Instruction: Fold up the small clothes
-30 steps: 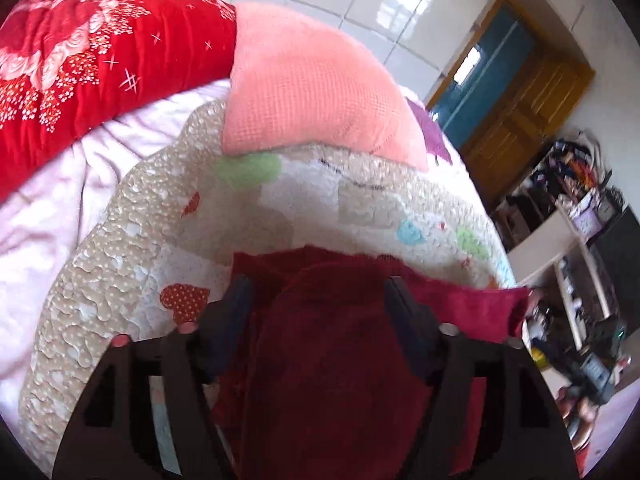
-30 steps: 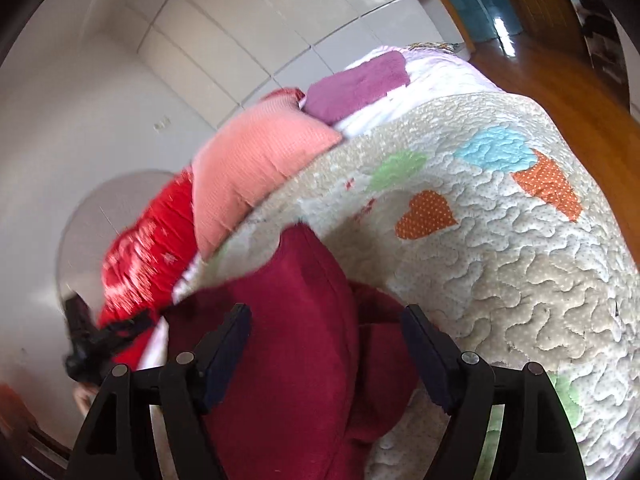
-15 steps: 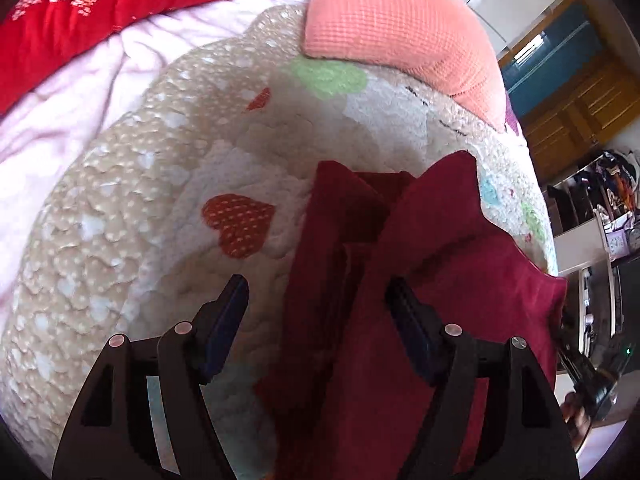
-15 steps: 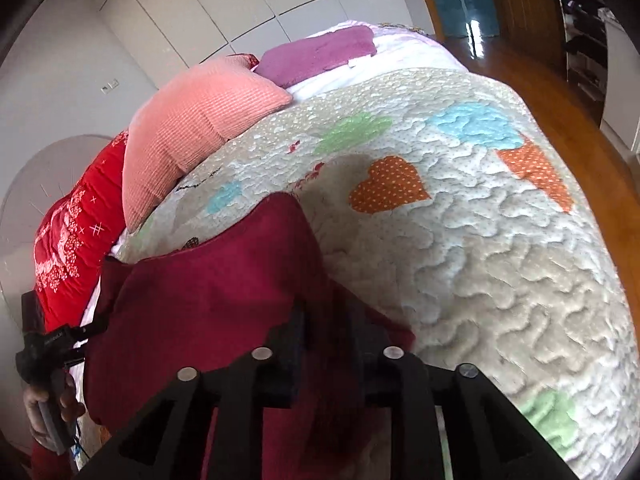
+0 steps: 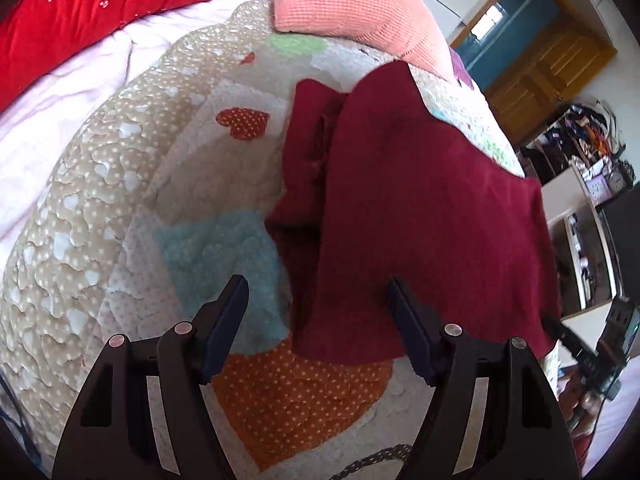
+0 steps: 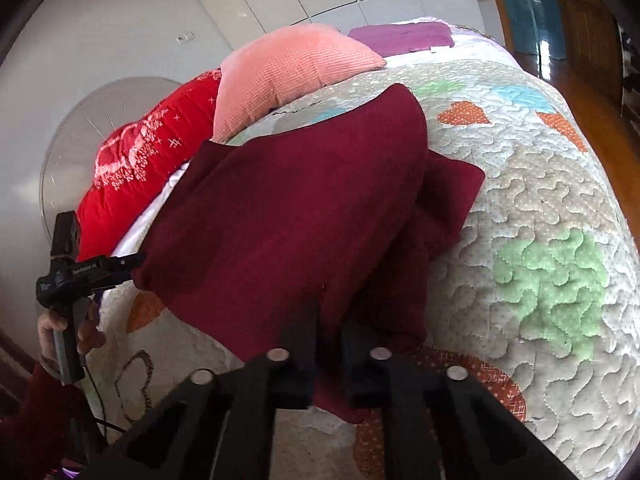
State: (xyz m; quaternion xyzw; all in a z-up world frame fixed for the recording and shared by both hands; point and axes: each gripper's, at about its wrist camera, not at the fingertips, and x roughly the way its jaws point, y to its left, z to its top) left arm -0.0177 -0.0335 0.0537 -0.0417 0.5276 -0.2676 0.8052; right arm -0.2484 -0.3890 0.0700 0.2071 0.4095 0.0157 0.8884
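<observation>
A dark red garment (image 5: 420, 208) lies partly folded on the heart-patterned quilt (image 5: 100, 208), one layer lifted over another. My left gripper (image 5: 316, 308) is open, its fingers (image 5: 228, 316) on either side of the garment's near left edge, holding nothing. In the right wrist view my right gripper (image 6: 330, 332) is shut on the garment's (image 6: 304, 208) near edge and holds that layer up off the quilt (image 6: 540, 208). The left gripper (image 6: 116, 264) shows there at the garment's far left corner.
A salmon pillow (image 5: 352, 4) and a red blanket (image 5: 80, 12) lie at the head of the bed. A purple cloth (image 6: 404, 38) lies beyond the pillow. The bed's edge drops to a wooden floor (image 6: 600, 128). Cluttered shelves (image 5: 592, 184) stand at the right.
My right gripper shut on the garment's edge and lifted the layer. My left gripper stayed open and drew back toward the bed's near edge, showing more quilt.
</observation>
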